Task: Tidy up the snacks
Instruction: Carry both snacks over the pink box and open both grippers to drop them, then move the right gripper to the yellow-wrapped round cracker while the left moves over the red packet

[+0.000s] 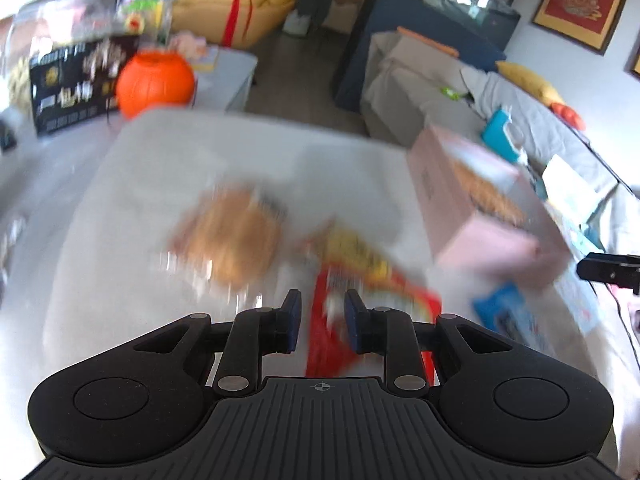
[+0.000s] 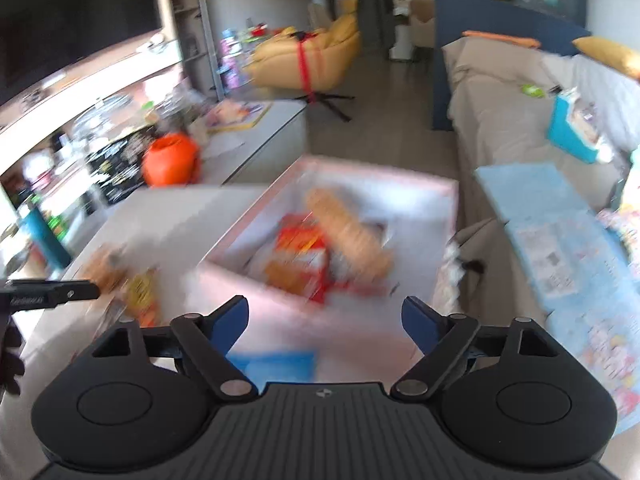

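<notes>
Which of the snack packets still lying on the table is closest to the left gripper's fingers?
The red and yellow packet, lying right before the left gripper; the round tan bread packet lies farther off to its left.

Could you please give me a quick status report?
Left gripper nearly shut, empty, above red packet. Right gripper open, empty, facing pink box.

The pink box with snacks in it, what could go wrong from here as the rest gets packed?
1. The pink box already holds an orange packet and a long biscuit pack lying across it; more dropped on top may spill over.
2. Both views are blurred, so the left gripper may close off-centre on the red bag below it.
3. The open right gripper hovers near the box wall and could knock it.
</notes>
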Tool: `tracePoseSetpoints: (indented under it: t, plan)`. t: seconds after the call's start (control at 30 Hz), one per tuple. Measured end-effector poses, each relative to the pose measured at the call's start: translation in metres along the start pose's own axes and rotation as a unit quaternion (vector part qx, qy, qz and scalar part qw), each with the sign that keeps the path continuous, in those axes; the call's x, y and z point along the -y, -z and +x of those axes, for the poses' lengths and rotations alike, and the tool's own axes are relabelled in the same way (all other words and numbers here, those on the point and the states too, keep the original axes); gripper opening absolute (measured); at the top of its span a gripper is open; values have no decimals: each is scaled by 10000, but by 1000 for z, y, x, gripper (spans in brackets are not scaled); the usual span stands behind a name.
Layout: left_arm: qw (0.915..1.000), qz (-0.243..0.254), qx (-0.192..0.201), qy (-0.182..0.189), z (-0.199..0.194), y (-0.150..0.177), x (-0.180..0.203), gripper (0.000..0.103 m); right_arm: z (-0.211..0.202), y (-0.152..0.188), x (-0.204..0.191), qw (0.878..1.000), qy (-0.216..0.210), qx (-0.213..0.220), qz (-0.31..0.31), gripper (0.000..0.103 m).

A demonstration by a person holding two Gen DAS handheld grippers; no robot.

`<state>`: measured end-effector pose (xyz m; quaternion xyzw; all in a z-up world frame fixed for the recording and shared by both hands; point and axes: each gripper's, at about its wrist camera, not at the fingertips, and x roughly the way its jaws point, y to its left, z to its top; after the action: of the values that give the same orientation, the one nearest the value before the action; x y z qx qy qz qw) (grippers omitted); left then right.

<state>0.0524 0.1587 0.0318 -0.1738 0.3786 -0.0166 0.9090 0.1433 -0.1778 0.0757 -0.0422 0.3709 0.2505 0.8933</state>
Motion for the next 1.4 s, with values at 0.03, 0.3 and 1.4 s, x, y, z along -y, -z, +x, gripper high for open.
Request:
tracePoseSetpoints:
  t: [0.03, 0.3, 1.4]
  plan:
    - [9999, -3, -99, 63, -2, 7, -4, 27, 1, 10, -7, 9999, -83, -46, -48, 84]
    - [9989, 419, -57, 209, -3, 39, 35, 41, 11, 55, -70, 9965, -249, -233, -762, 84]
    - [9886, 1490, -141, -168, -27, 70, 55, 77, 117, -19, -148, 9921, -888, -595, -654, 85]
